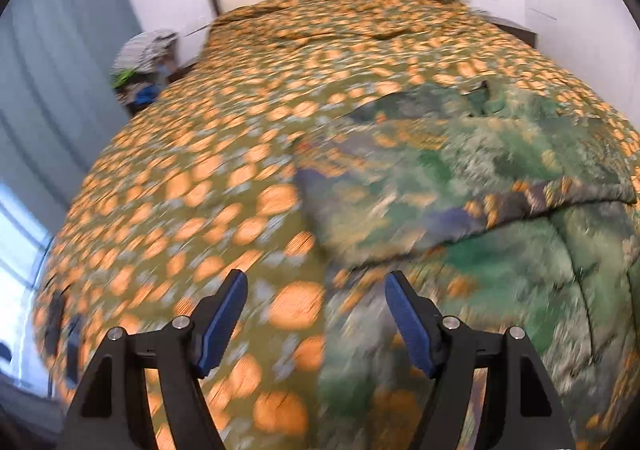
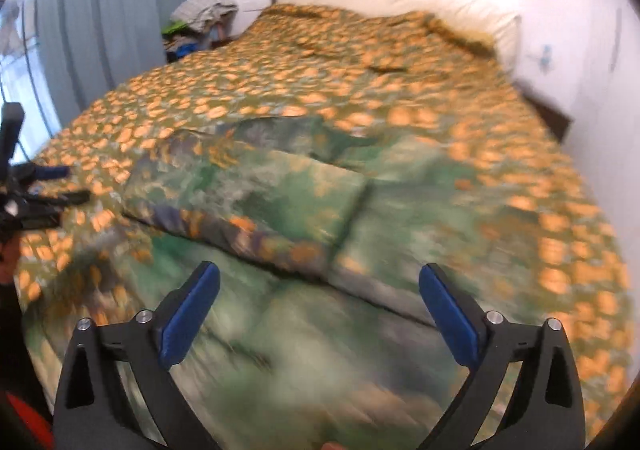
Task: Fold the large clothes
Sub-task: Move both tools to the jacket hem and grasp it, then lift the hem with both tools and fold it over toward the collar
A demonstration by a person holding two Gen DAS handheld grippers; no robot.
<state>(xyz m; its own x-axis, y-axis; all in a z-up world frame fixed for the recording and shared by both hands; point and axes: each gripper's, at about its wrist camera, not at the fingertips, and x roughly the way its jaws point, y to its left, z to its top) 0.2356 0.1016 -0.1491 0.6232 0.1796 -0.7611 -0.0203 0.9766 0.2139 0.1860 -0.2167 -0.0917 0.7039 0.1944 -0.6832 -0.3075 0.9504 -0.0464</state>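
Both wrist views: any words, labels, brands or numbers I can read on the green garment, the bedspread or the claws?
None can be read.
Green garment: blurred abstract print, no lettering visible.
Orange-spotted bedspread: pattern only, no text.
Left claw and right claw: plain black arms, blue pads, no markings.
Wall stickers: too small and blurred to read.

No readable text, label, brand, number or sign anywhere you look in either wrist view. Both views motion-blurred; printed patterns on fabric show only as colour patches, no lettering. Small marks on far wall too blurred to read.
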